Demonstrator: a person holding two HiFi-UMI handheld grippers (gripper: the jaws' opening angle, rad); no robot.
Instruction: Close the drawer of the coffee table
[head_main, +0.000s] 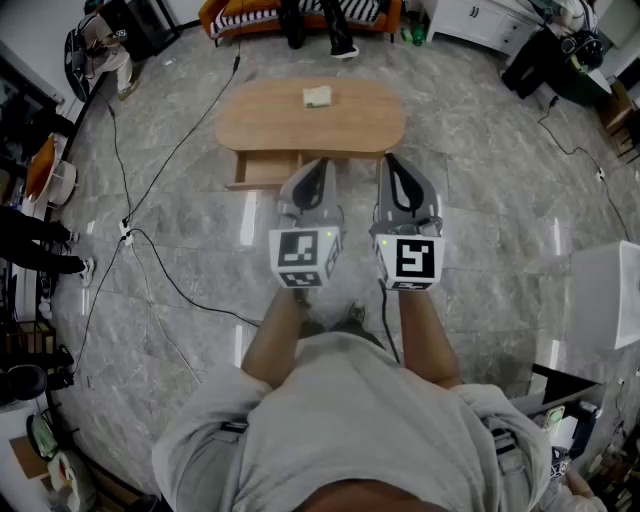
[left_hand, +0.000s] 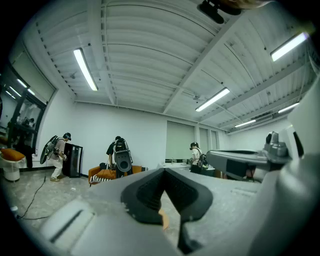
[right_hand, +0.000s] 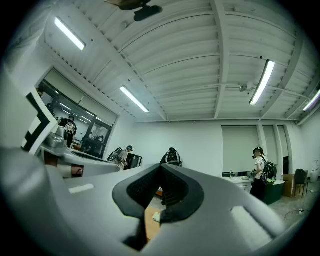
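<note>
The oval wooden coffee table (head_main: 310, 120) stands on the marble floor ahead of me. Its drawer (head_main: 266, 170) is pulled out at the near left side. A small pale object (head_main: 318, 96) lies on the tabletop. My left gripper (head_main: 321, 163) is held in the air with its tips over the drawer's right end, jaws shut on nothing. Beside it, my right gripper (head_main: 391, 159) is also shut and empty, over the table's near edge. In the right gripper view, a strip of tabletop (right_hand: 149, 222) and the pale object (right_hand: 156, 217) show below the shut jaws.
Black cables (head_main: 160, 270) run across the floor at the left. An orange sofa (head_main: 235, 12) and a standing person (head_main: 340, 25) are beyond the table. A white box (head_main: 610, 295) sits at the right. Other people stand along the far wall (left_hand: 119, 155).
</note>
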